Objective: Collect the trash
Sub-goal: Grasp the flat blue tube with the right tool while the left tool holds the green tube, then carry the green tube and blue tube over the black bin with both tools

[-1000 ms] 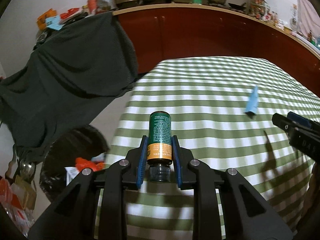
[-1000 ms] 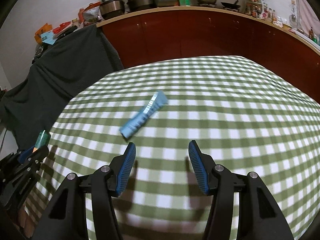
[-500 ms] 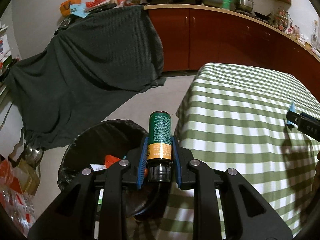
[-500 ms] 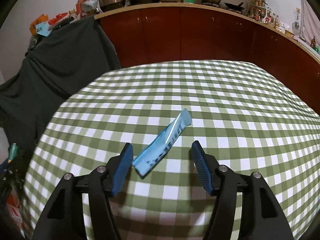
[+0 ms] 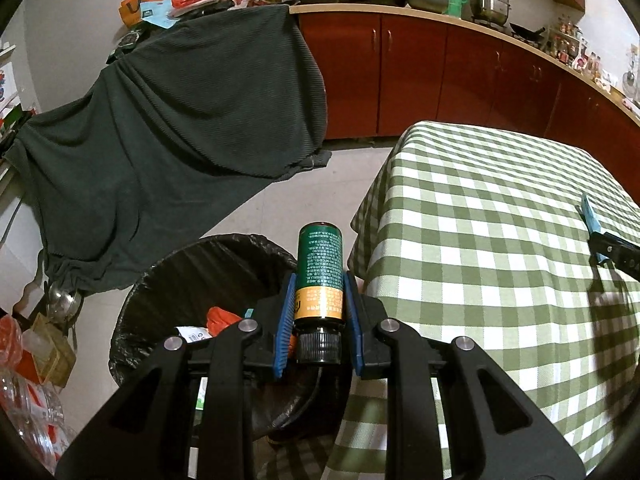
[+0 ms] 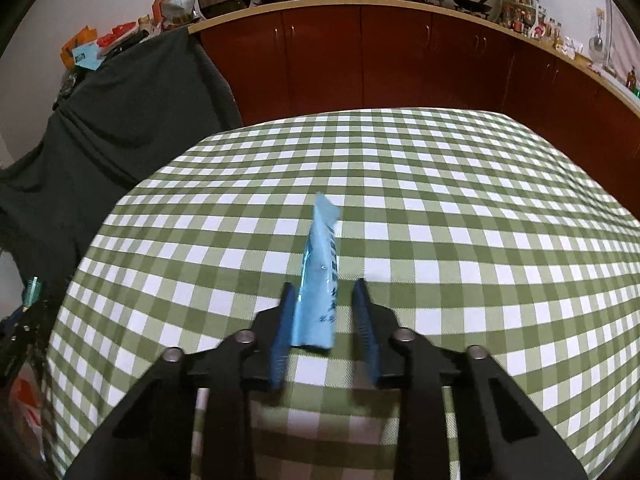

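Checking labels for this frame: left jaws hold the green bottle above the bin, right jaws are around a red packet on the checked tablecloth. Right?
Not quite: the packet is light blue, not red, as the right wrist view shows. The rest holds: the left gripper holds the green bottle above the bin, and the right gripper jaws are closing around the packet on the checked tablecloth.

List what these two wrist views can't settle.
- Left wrist view: most of the black-lined trash bin interior, hidden behind the left gripper and its green-and-orange capped bottle.
- Right wrist view: whether the closing right gripper already presses the light blue plastic sachet; motion blur.
- Sachet print: too small.
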The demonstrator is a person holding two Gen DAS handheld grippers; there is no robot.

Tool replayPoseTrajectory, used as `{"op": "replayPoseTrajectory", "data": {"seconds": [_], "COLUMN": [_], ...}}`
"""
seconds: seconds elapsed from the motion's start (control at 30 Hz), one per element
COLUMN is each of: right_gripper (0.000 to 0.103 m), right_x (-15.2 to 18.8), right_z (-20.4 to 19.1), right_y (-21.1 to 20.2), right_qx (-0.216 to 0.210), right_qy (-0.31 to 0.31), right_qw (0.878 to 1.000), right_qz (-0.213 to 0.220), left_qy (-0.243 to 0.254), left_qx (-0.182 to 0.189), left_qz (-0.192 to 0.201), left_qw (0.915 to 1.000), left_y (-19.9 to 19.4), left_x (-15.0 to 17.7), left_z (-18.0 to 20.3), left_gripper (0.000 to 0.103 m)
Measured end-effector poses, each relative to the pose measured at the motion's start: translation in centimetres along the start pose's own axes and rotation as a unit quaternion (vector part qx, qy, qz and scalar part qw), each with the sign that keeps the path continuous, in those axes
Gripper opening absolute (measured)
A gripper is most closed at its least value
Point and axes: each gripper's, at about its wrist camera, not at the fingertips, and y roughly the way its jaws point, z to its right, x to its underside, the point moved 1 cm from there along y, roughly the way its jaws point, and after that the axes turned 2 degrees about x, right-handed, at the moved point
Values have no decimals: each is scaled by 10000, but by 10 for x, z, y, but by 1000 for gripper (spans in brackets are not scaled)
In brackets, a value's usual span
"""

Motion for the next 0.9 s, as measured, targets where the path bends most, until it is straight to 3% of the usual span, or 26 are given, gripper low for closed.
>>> {"op": "replayPoseTrajectory", "data": {"seconds": [0.9], "right_gripper": [16], "right_x": [52], "right_z": [1], "right_y": [-53], "right_qx": [-126], "right_qy": [-232], "right_qw": [9996], "right_qz": [69], "left_qy": [-7], "left_qx": [36], "left_qz": [26], "left_qw": [10000], "left_y": [-27], "left_x": [19], "left_z": [4], "left_gripper": [23]}}
